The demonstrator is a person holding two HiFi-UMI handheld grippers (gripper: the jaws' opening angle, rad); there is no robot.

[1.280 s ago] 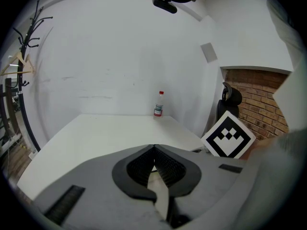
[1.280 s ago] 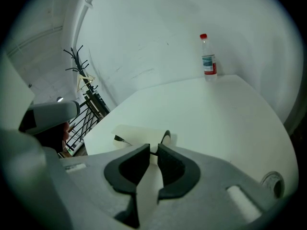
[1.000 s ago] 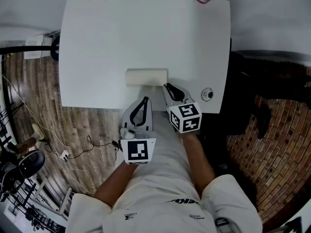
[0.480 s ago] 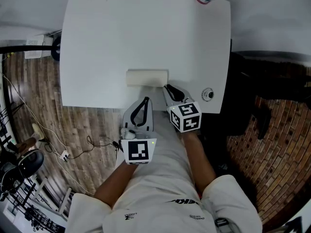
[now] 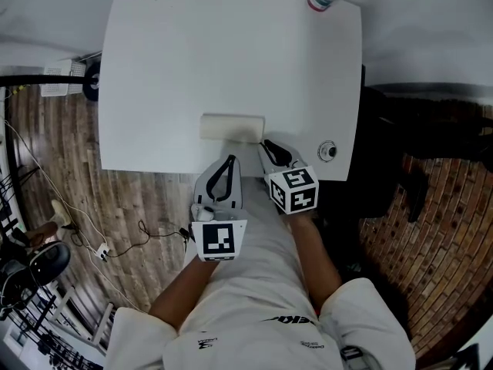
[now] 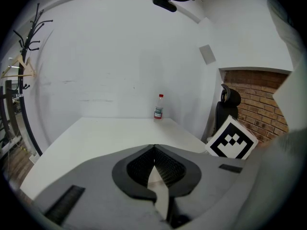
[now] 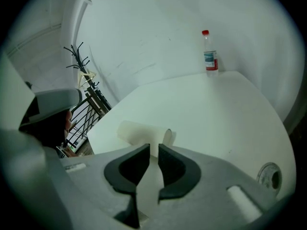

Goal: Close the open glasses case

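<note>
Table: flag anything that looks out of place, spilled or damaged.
Nothing stands out. The glasses case lies flat near the front edge of the table, the bottle stands upright at a far corner; no spill or damage shows.

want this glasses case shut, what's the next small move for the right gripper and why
Probably ease the right gripper forward onto the glasses case: its jaws, a narrow gap apart and empty, sit close by the case's right end, while the shut left gripper hangs back off the table.
</note>
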